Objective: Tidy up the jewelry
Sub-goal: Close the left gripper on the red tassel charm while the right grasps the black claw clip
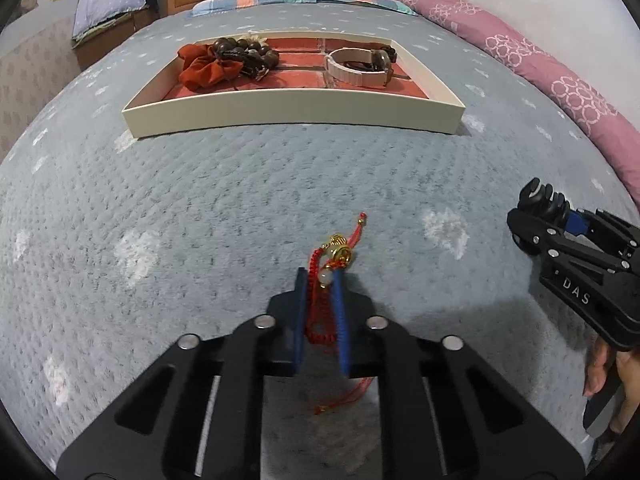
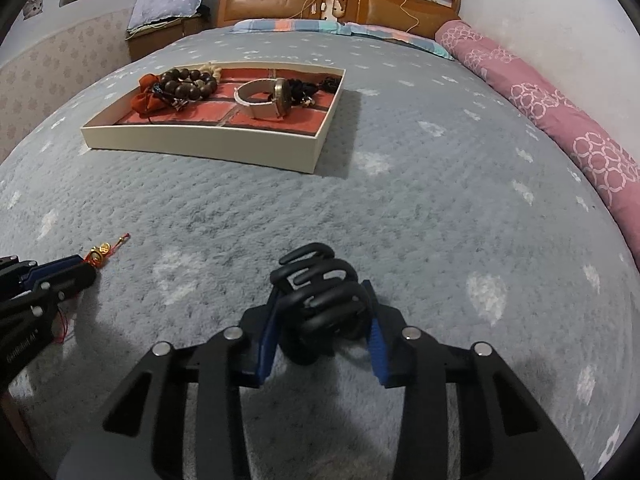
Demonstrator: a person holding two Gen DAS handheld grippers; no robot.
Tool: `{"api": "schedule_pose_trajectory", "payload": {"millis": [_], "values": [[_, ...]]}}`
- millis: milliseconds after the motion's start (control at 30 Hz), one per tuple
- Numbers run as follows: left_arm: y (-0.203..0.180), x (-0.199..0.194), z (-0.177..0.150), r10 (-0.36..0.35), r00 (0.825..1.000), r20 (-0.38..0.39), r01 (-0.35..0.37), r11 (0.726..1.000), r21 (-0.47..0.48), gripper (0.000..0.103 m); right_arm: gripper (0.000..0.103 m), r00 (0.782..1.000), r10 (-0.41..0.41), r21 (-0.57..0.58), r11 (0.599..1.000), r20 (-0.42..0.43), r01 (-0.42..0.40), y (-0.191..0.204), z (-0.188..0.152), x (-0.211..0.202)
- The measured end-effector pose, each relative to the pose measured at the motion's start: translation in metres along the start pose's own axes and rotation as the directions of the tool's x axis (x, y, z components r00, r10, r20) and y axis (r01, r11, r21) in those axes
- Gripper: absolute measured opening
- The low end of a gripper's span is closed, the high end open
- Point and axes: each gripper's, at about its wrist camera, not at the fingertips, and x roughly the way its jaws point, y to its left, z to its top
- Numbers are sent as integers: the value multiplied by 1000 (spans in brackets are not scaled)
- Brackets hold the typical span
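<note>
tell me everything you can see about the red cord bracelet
The red cord bracelet is braided red string carrying gold-coloured charms, a pale round bead and knotted tail ends. It is pinched between the blue pads of the shut left tool, charms sticking out past the tips, one tail hanging below, over the grey bedspread.

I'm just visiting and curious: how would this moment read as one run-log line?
left gripper: shut on red cord bracelet | right gripper: around black hair claw | tray: holds jewelry
</note>
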Motion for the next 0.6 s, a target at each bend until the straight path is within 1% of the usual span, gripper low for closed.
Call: {"api": "schedule_pose_trajectory", "payload": {"millis": [167,300,400,600], "values": [[2,-1,-1,-11,1000,4,11,1000,11,8,38,1000,-3,11,1000,2,3,-1,-1,-1],[6,-4,-1,-32,999,11,32,999,1,8,38,1000,-11,20,1000,15,11,-3,-1,-5],[11,-7,0,-34,999,21,34,999,-5,8,38,1000,-14,30,999,20,14,-5,0,-7],[27,-19,12,-27,997,67,29,999,-28,8,38,999,-18,53,998,43,16,-6,7,-14]]}}
